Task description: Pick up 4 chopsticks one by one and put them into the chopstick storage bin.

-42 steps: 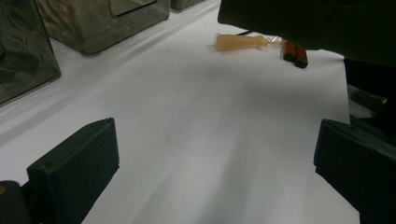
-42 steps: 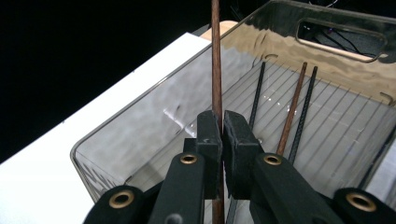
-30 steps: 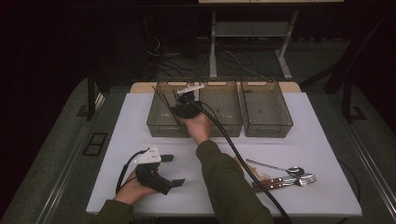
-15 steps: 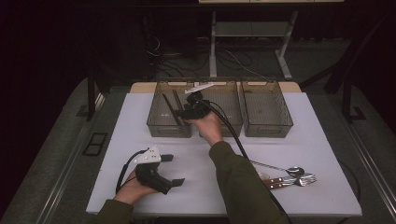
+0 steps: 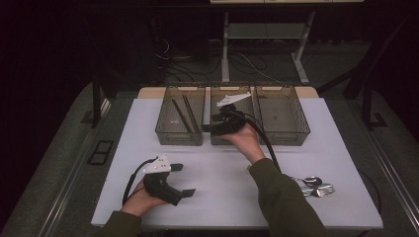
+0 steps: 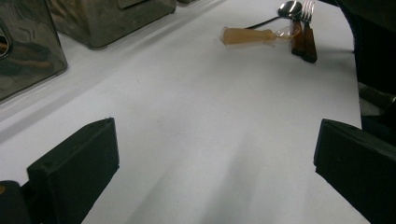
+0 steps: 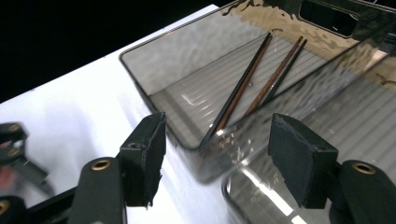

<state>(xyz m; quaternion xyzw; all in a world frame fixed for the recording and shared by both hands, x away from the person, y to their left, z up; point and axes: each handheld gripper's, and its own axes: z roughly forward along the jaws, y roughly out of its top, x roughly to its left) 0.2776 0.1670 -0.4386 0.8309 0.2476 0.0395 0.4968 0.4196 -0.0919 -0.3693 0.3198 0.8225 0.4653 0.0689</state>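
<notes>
High view: right tongs (image 5: 210,128), just opening and empty, could snag the left bin's (image 5: 180,136) rim; left tongs (image 5: 184,180) rest released.

Dim room, bright tabletop, sharp focus

cutlery (image 5: 316,186): partly hidden by sleeve | left bin (image 6: 28,46): cut off at frame edge

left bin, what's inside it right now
Chopsticks lie slanted inside the left bin, at least three dark sticks. The near wall's glare hides their lower ends.
</notes>
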